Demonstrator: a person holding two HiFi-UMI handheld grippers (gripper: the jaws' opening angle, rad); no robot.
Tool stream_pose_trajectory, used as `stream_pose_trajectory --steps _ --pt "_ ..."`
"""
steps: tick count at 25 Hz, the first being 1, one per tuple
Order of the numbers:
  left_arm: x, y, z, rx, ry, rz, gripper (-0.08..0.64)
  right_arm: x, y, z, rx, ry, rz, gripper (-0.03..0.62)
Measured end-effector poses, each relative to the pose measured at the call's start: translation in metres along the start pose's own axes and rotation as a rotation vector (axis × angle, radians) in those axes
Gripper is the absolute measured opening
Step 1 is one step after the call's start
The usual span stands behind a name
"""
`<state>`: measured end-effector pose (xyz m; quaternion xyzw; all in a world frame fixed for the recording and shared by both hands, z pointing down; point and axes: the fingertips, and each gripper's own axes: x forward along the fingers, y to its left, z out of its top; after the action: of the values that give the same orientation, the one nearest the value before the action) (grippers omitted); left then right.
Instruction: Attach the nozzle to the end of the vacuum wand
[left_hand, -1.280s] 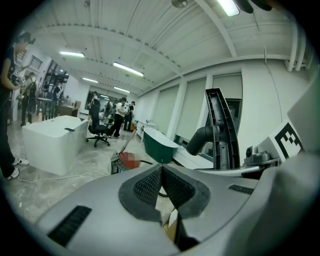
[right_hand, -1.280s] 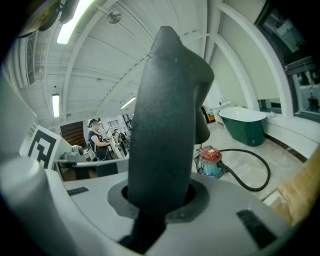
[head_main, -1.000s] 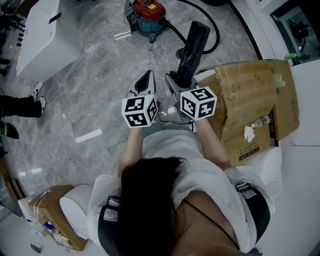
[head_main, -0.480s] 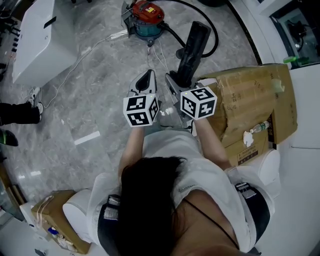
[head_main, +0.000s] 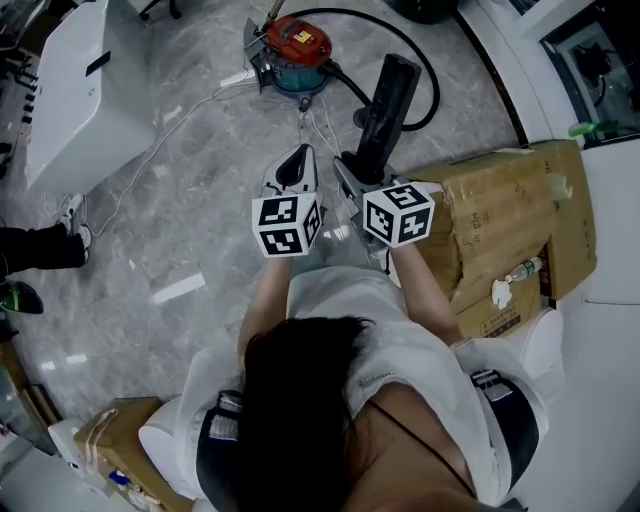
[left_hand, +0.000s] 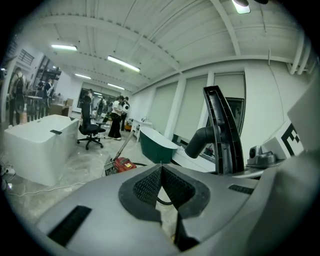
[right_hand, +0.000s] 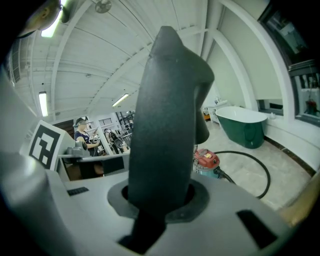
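Writing: the cube on each gripper carries black-and-white square markers. The cardboard box (head_main: 500, 215) bears dark print and the vacuum (head_main: 297, 45) a yellow label, both too small to read.
Left gripper (head_main: 292, 170): its jaws are closed pad to pad with nothing between them (left_hand: 161, 187).
Right gripper (head_main: 360, 168): its jaws are clamped on the lower end of the black nozzle (head_main: 385, 100), whose body fills the gap between the pads (right_hand: 160, 200).
Nozzle: it stands out past the right gripper, above the floor, pointing towards the vacuum. It rises through the middle of the right gripper view (right_hand: 167, 115).
Hose (head_main: 425, 60): black, it loops from the vacuum round behind the nozzle.
Head view only: the box at the person's right with a bottle (head_main: 518, 268) lying on it, and a white tub (head_main: 70, 90) at the left.
Left gripper view only: the nozzle from the side (left_hand: 222, 130) with its bent neck, a pale tube (left_hand: 120, 147) leaning up from the vacuum, an office chair (left_hand: 89, 131), and people standing far back.
Both gripper views: a green tub (right_hand: 245, 125), ceiling strip lights.
Right gripper view only: a person seated at a desk.
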<state>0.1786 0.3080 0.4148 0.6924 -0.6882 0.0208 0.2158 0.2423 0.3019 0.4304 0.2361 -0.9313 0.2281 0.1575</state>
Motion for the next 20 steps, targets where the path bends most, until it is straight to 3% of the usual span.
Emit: stream_pose_trajectory --steps 20 --pt "0.045 0.084 0.035 -0.001 0.026 -0.023 0.003 0.095 -0.005 0.033 0.021 0.032 -0.039 0.075"
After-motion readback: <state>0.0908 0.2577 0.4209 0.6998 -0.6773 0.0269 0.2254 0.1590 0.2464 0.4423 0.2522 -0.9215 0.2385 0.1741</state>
